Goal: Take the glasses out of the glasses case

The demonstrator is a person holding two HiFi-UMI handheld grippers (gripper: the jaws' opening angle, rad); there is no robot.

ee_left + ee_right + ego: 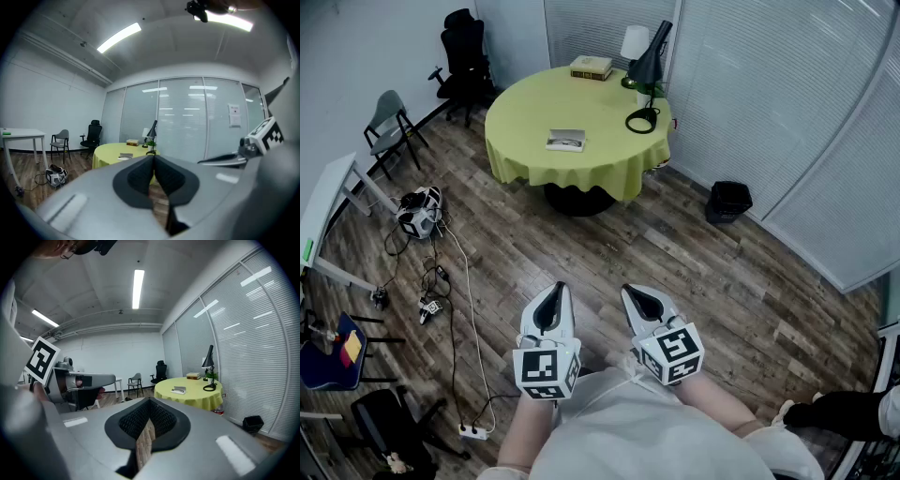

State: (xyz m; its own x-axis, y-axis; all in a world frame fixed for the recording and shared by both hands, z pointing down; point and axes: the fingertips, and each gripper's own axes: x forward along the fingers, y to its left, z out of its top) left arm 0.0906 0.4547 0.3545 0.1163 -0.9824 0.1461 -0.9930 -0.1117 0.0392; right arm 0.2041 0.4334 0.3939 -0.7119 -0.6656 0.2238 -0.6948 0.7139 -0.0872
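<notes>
**Both grippers shut and empty, with the case across the room**

A person stands on the wooden floor holding the left gripper and the right gripper close to the body. Both point towards a round surface draped in yellow cloth. Each gripper's own view shows its jaws drawn together at the tips with nothing between them.

The flat pale object on the cloth appears to be the glasses case. It lies on the side of the surface nearer the person, well apart from both grippers. Whether it is open or shut cannot be told from here. A black desk lamp and a book stand at the far side.

The task looks not yet begun. Loose cables trail over the floor to the person's left and could catch a foot on the approach. Shut jaws brought against the case would likely shove it across the cloth rather than grip it.
</notes>
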